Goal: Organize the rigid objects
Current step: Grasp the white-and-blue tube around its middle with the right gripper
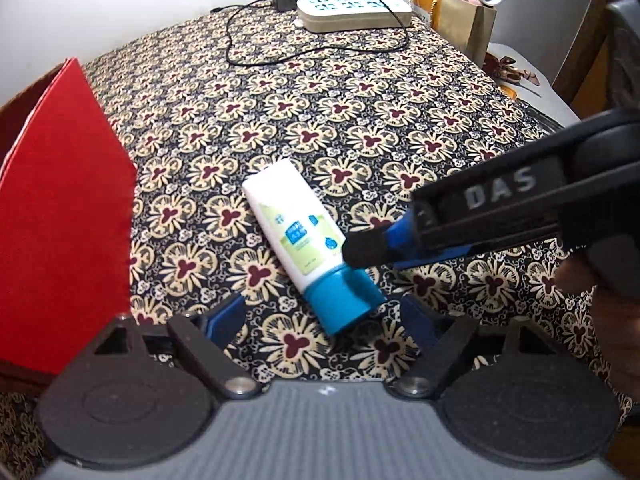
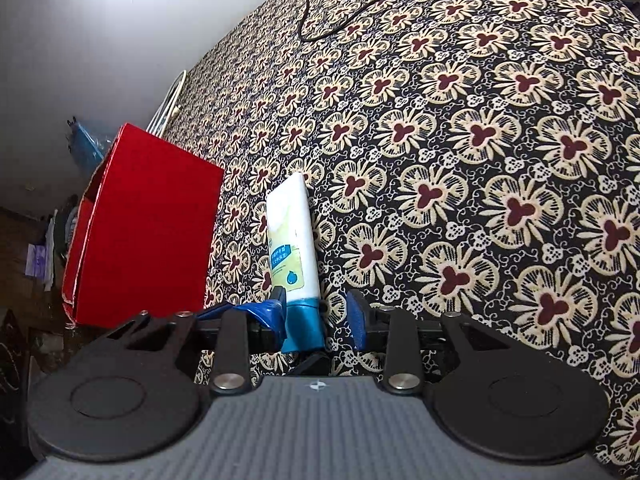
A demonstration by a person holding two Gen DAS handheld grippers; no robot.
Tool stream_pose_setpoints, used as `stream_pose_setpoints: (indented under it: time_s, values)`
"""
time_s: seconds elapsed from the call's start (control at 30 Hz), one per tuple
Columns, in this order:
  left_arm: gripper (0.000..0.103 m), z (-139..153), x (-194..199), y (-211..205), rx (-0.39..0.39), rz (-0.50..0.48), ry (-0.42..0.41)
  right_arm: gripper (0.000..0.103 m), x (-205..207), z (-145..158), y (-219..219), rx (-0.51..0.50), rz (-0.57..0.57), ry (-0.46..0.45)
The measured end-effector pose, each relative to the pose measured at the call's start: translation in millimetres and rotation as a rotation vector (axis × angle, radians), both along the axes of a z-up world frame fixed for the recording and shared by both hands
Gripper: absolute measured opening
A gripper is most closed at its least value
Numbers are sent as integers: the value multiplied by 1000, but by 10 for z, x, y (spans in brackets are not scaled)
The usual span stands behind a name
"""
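Tube (image 1: 298, 236) of cream lies flat on the patterned bed (image 1: 360, 120), its blue cap (image 2: 304, 326) between the right tongs (image 2: 316, 316), whose fingers straddle without visibly pinching it. Left tongs (image 1: 324, 316) hover spread just behind. Tube's length points away toward the red box (image 2: 148, 232).

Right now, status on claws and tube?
Left claw open, empty. Right claw straddling white tube's blue cap, grip unconfirmed. Tube flat on floral cloth. Nothing blocking red box.
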State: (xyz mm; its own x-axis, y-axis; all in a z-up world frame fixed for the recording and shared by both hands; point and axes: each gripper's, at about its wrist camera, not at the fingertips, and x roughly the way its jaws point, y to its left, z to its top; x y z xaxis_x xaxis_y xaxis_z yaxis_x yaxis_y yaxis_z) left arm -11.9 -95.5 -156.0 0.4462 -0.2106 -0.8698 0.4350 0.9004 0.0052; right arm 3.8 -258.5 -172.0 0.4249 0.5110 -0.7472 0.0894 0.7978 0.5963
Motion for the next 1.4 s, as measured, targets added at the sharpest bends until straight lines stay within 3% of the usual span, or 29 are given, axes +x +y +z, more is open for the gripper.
stream_pose_setpoints:
  time_s: [0.5,0.9,1.4]
  values:
    - [82,-30,55,10,17,76,38,17,-159,92,-244,30,-74,-89]
    - [82,-76,114,-73,56,69,32,17,-129,108,-151,20,-42,-164]
    - [82,-169,290,-79,40,88,86,17,-20,34,-189,22,-35,-162]
